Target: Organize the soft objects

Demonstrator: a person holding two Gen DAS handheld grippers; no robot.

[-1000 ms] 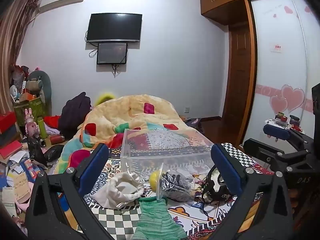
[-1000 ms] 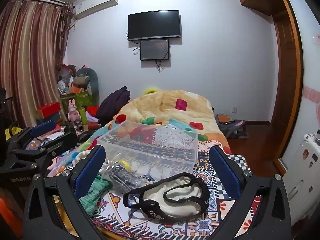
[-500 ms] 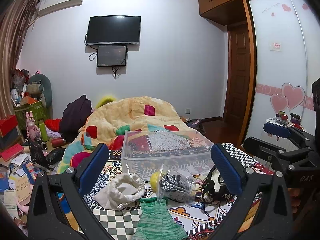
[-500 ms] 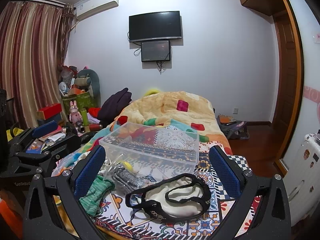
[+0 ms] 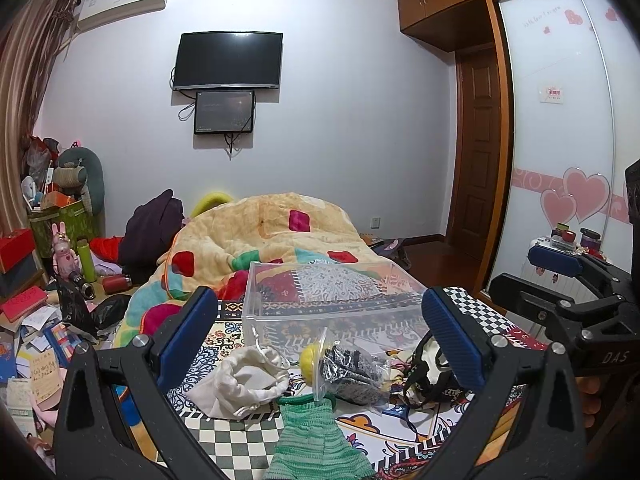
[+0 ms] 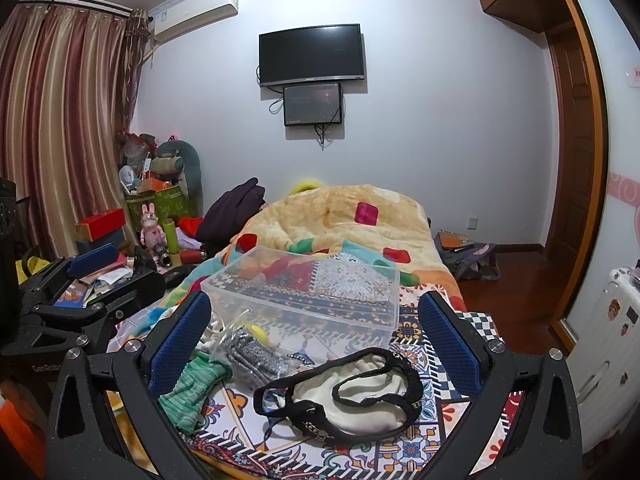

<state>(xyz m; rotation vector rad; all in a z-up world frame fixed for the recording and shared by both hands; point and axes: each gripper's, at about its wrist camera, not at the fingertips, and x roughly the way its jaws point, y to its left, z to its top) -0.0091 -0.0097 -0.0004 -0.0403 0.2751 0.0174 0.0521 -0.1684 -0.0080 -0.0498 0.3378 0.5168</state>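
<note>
Clear plastic: one bin point(image 5: 320, 300), four soft items; both grippers' jaws gape, empty.

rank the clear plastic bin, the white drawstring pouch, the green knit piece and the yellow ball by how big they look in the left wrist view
1. clear plastic bin
2. green knit piece and white drawstring pouch: they look close in size, and the knit piece is nearer the camera and cut off by the frame, so no firm ranking
3. yellow ball, partly hidden
</note>
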